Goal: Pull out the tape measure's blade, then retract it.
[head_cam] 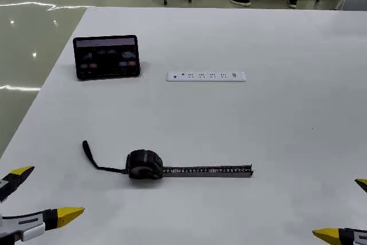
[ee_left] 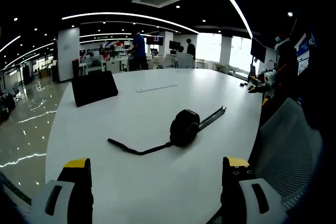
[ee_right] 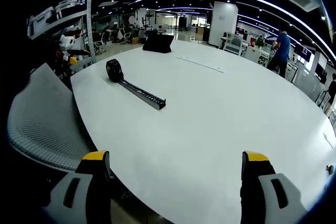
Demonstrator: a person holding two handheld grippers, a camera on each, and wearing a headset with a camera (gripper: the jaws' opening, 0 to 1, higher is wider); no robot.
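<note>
Bright overhead ceiling lights; glare on floor (head_cam: 34, 21); fisheye edges warped; sharp focus.

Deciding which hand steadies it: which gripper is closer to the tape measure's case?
The left gripper: the case lies toward its side, while the extended blade points toward the right gripper.

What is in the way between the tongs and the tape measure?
Nothing visible. Only bare table lies between the left tongs, the right tongs and the tape measure, whose blade is already out. The tablet and power strip sit farther back, beyond it.
</note>
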